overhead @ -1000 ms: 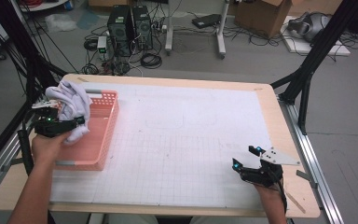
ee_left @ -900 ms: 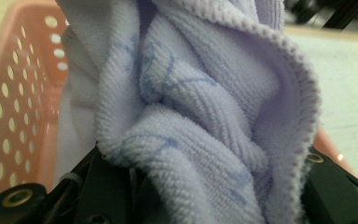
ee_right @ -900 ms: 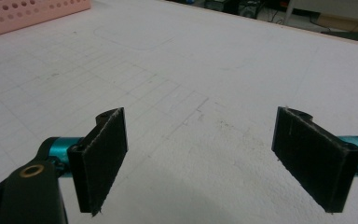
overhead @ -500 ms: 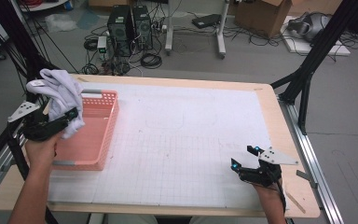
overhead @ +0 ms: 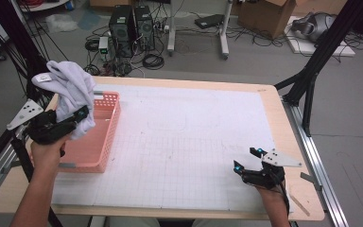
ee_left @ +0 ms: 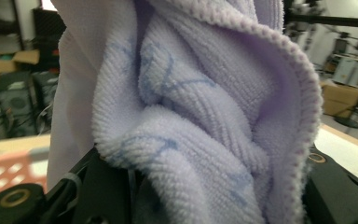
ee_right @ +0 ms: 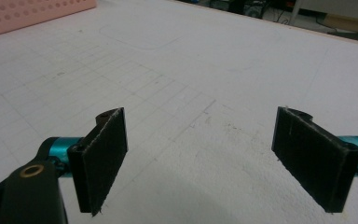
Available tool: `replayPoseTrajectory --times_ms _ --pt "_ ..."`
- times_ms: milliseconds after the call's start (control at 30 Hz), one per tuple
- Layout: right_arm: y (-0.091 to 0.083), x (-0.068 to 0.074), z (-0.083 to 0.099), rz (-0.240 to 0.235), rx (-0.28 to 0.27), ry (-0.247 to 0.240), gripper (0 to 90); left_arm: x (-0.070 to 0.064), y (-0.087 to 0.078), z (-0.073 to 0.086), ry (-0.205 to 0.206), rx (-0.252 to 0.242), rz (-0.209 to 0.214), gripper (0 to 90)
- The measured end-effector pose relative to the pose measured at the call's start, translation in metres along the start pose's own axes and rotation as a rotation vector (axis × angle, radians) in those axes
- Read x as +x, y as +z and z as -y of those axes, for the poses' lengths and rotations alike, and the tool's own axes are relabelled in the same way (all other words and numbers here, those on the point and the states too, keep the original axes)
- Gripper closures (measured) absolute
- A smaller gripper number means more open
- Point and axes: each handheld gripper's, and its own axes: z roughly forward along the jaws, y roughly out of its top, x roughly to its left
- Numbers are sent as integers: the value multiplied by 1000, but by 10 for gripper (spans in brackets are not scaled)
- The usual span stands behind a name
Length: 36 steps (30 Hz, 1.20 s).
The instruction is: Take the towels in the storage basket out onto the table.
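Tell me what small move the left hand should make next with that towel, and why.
Probably carry the towel rightward over the white mat and lower it. The left gripper is shut on it, bunched and lifted clear above the pink basket, while the right gripper waits open, resting low on the mat.

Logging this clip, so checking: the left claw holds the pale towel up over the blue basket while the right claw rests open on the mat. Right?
One detail is off: the basket is pink, not blue, as the high view shows. The rest holds: the left claw holds the pale towel up over it, and the right claw rests open on the mat.
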Motion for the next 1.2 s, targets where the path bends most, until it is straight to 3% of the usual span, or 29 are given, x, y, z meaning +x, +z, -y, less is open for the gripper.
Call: replayPoseTrajectory --times_ms 133,233,567,600,667,700,1067,1200 --pt "0 1 0 -4 3 5 172 -15 6 -5 28 -12 61 530" --pt "1 1 0 -5 3 5 172 -32 14 -9 52 -21 131 528" --pt "1 1 0 -11 4 0 172 -68 40 -6 85 -21 251 526" --pt "1 1 0 -11 4 0 172 -77 47 -3 90 -17 274 526" --pt "1 0 0 -12 3 3 172 -81 50 -2 98 -8 281 525" --pt "1 0 0 -11 8 5 172 -90 57 1 104 12 287 525" --pt "2 1 2 -16 16 1 172 -126 91 27 90 59 392 522" --pt "3 0 2 -16 20 -2 172 -139 109 46 99 126 415 520"
